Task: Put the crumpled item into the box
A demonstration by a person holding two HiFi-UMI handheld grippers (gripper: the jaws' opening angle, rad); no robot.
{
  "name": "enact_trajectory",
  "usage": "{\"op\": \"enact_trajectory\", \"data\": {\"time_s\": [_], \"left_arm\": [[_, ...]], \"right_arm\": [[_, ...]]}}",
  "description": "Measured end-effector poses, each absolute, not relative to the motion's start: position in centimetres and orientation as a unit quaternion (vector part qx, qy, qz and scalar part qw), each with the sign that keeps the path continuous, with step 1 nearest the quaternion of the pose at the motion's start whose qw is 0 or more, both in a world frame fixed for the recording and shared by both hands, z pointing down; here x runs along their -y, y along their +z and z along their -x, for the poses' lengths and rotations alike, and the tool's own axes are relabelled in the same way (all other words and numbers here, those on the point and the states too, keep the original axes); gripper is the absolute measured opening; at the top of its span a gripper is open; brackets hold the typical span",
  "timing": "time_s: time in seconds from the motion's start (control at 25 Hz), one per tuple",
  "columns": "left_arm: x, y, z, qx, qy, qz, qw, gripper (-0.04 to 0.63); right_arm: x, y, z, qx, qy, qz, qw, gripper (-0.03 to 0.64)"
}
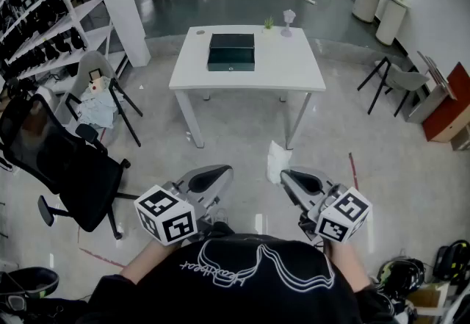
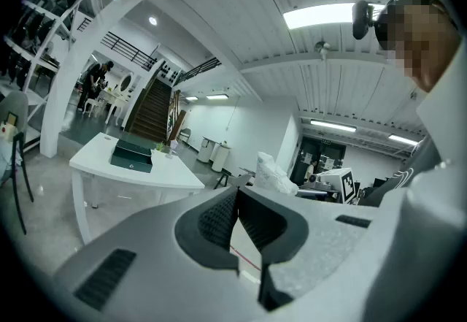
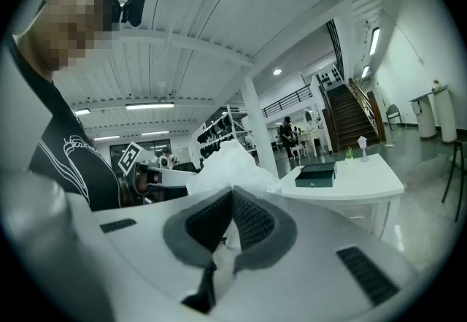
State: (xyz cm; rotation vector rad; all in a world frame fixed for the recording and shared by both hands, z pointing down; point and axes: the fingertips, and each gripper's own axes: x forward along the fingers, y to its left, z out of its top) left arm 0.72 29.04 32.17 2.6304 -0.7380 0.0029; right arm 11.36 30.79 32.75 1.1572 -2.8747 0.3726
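Crumpled item (image 1: 276,161) — white, creased, thin sheet — is pinched in the closed right gripper (image 3: 232,195). Left gripper (image 2: 237,193) closed, empty. Box (image 1: 231,51) — dark, rectangular — sits at 12 o'clock on table (image 1: 294,69).

Two handheld grippers held near level before the person's chest, tips angled toward each other; left gripper (image 1: 222,172) has its jaws closed together on nothing, right gripper (image 1: 288,175) is clamped on a crumpled white item (image 3: 230,161) sticking out beyond its jaw tips.
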Motion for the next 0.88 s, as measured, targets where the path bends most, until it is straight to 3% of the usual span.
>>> {"op": "enact_trajectory", "data": {"time_s": [0.88], "left_arm": [[-26.4,33.5,-1.6,0.248,-0.005,-0.943,0.222,0.005]], "right_arm": [[-28.2,34.0,-12.2,0.91,0.138,-0.39,0.005,0.005]]}}
